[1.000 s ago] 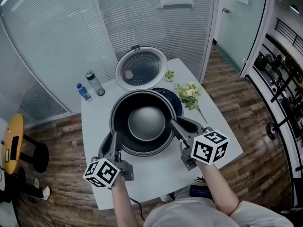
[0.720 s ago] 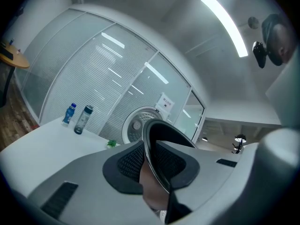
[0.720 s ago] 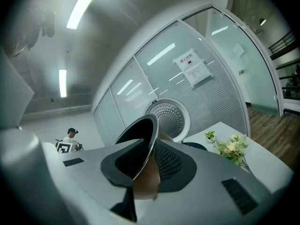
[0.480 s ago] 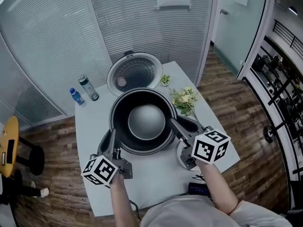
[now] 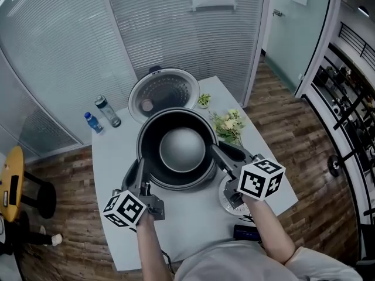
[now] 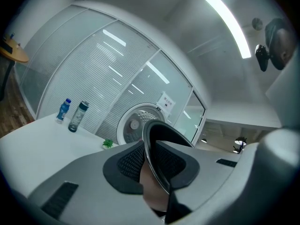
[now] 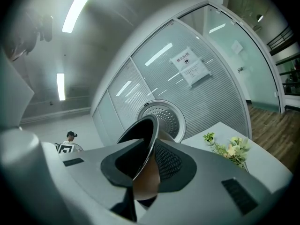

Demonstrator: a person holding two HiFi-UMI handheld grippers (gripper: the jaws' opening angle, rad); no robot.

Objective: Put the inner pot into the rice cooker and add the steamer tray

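The dark inner pot (image 5: 179,151) hangs level over the white table (image 5: 111,157), held by its rim on both sides. My left gripper (image 5: 140,170) is shut on the rim's left edge, and the thin rim (image 6: 154,158) runs between its pads. My right gripper (image 5: 218,156) is shut on the rim's right edge (image 7: 145,144). The rice cooker's open round lid (image 5: 163,89) stands just behind the pot; the cooker body is hidden beneath the pot. A pale round item (image 5: 229,196), perhaps the steamer tray, lies partly under my right gripper.
Two bottles (image 5: 108,111) stand at the table's back left. A spray of flowers (image 5: 228,124) and a small green plant (image 5: 203,100) lie to the right of the cooker. A dark flat object (image 5: 246,233) sits at the front edge. Glass partitions surround the table.
Both grippers carried the pot further over the cooker, whose dark body is now covered. The pale round item has come into view under my right gripper.
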